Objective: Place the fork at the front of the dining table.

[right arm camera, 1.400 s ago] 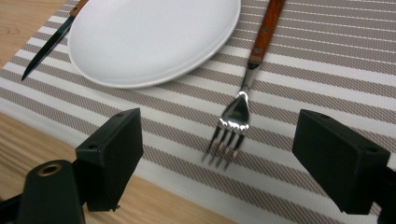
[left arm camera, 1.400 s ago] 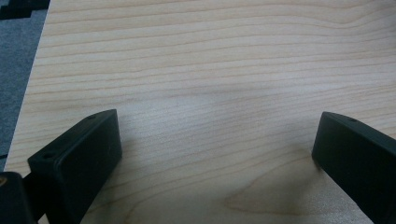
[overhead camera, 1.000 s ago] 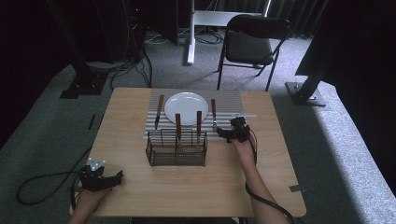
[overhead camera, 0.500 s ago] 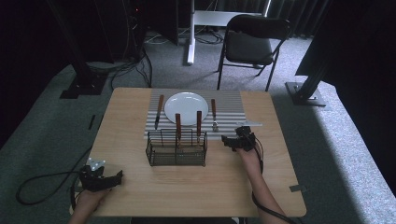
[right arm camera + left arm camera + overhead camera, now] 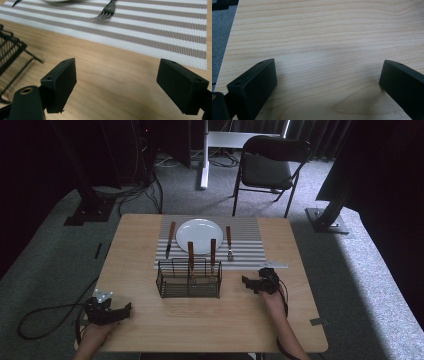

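Note:
A white plate [image 5: 199, 235] lies on a striped placemat [image 5: 250, 240] at the far middle of the wooden table [image 5: 210, 320]. A wood-handled knife [image 5: 170, 239] lies left of the plate, a wood-handled fork [image 5: 229, 243] right of it; the fork's tines [image 5: 103, 14] show in the right gripper view. A black wire basket [image 5: 189, 279] stands in front of the plate with two wood-handled utensils [image 5: 201, 255] upright in it. My right gripper [image 5: 248, 284] is open and empty, right of the basket. My left gripper [image 5: 126, 309] is open and empty over bare wood at the near left corner.
A black folding chair [image 5: 267, 170] stands beyond the table on grey carpet. Stand bases rest on the floor at far left [image 5: 87, 212] and far right [image 5: 327, 220]. A black cable [image 5: 45, 312] trails off the table's left side. The basket's wire corner [image 5: 12, 52] is at the right gripper view's left.
My right gripper has drawn back from the fork on the placemat toward the near side, now over bare wood right of the basket. The left gripper has stayed put.

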The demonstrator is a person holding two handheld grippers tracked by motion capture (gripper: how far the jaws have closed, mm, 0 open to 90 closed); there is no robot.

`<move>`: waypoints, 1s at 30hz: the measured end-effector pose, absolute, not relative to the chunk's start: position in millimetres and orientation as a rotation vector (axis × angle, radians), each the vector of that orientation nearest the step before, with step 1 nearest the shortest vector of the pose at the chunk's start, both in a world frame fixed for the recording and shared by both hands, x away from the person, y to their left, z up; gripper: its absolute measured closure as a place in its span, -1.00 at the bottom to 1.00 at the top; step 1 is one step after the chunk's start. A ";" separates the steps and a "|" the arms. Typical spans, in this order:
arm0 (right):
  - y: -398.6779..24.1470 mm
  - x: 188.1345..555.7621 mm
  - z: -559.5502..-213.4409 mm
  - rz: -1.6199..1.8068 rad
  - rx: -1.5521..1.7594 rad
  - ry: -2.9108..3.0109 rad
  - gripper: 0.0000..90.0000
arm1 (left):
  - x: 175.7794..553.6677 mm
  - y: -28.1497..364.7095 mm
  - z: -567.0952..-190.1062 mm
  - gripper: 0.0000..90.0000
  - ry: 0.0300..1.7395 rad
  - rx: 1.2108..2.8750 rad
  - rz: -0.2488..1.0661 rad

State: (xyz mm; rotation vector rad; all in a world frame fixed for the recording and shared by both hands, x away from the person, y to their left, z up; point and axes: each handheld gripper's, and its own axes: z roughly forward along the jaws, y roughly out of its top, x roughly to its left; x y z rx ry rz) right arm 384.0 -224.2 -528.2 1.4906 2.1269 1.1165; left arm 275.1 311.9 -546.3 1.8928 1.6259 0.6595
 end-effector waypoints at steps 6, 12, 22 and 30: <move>-232.5 370.4 -531.5 1.091 1.464 2.118 -0.65 | 275.1 312.0 -546.3 -0.97 1.626 1.893 0.659; -242.7 354.4 -533.9 1.061 1.466 2.105 -0.65 | 275.1 312.0 -546.2 -0.97 1.626 1.894 0.659; -255.8 327.6 -537.1 1.022 1.457 2.091 -0.65 | 275.1 311.9 -546.3 -0.97 1.626 1.893 0.659; -273.6 306.5 -537.7 1.027 1.447 2.040 -0.69 | 275.1 312.0 -546.2 -0.97 1.626 1.894 0.659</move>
